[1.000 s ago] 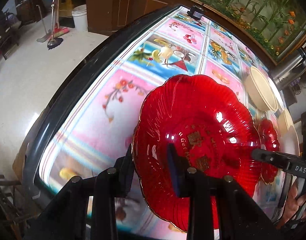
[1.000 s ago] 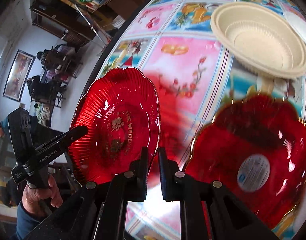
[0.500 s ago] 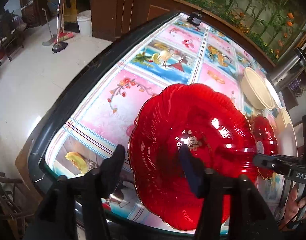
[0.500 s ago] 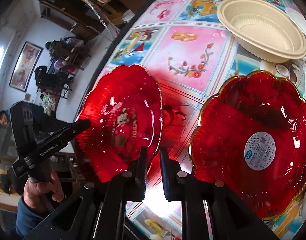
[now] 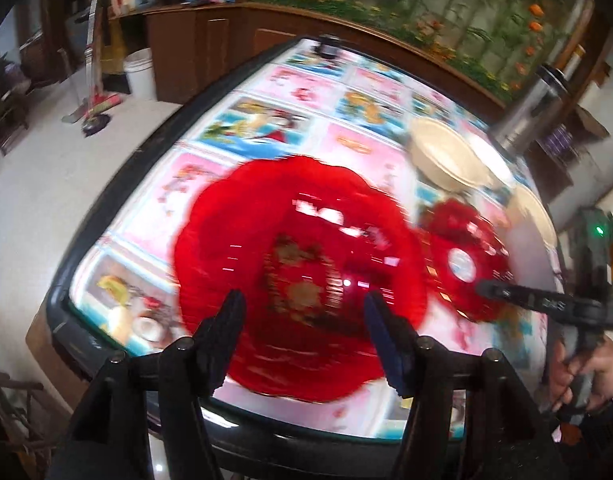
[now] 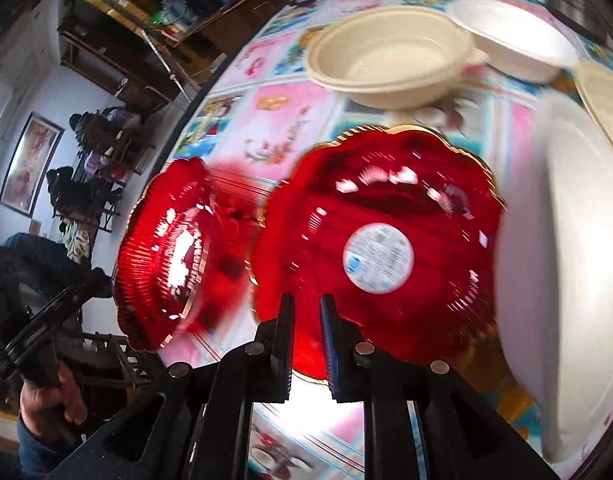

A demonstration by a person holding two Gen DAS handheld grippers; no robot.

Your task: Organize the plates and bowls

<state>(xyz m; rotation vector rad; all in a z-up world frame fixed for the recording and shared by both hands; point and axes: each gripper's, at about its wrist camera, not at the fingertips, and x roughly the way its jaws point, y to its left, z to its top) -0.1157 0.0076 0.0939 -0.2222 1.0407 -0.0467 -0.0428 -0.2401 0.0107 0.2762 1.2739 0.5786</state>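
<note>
The left tool (image 5: 302, 312) is spread wide, nothing between its fingers – its jaws have just been opening, and the pads press on nothing. Below it a large red scalloped plate (image 5: 298, 248) lies flat on the desk (image 5: 210, 168), near the desk's near edge and toward its left side. The view is smeared w/ motion blur, so the gold print in the plate's centre can't be read.

A 2nd red plate (image 6: 378, 240) w/ a round white sticker (image 6: 378, 258) in its middle sits just beside the 1st, further along toward the right side of the desk; their rims look close, but whether they touch can't be told.

The right tool (image 6: 306, 320) has its fingers nearly together – only a narrow slot left, effectively closed, holding nothing. It hangs over the near rim of the stickered plate.

Beyond the red plates, toward the far edge, stands a cream bowl (image 6: 390, 52), and a white bowl (image 6: 514, 40) touches or overlaps its right rim. At the right edge of the desk a large white plate (image 6: 566, 264) and the rim of a cream dish (image 6: 604, 100) behind it are seen only in part.

The desk top is a patchwork of pink and blue picture panels w/ a dark border. A steel flask (image 5: 530, 116) stands at the far right corner.
</note>
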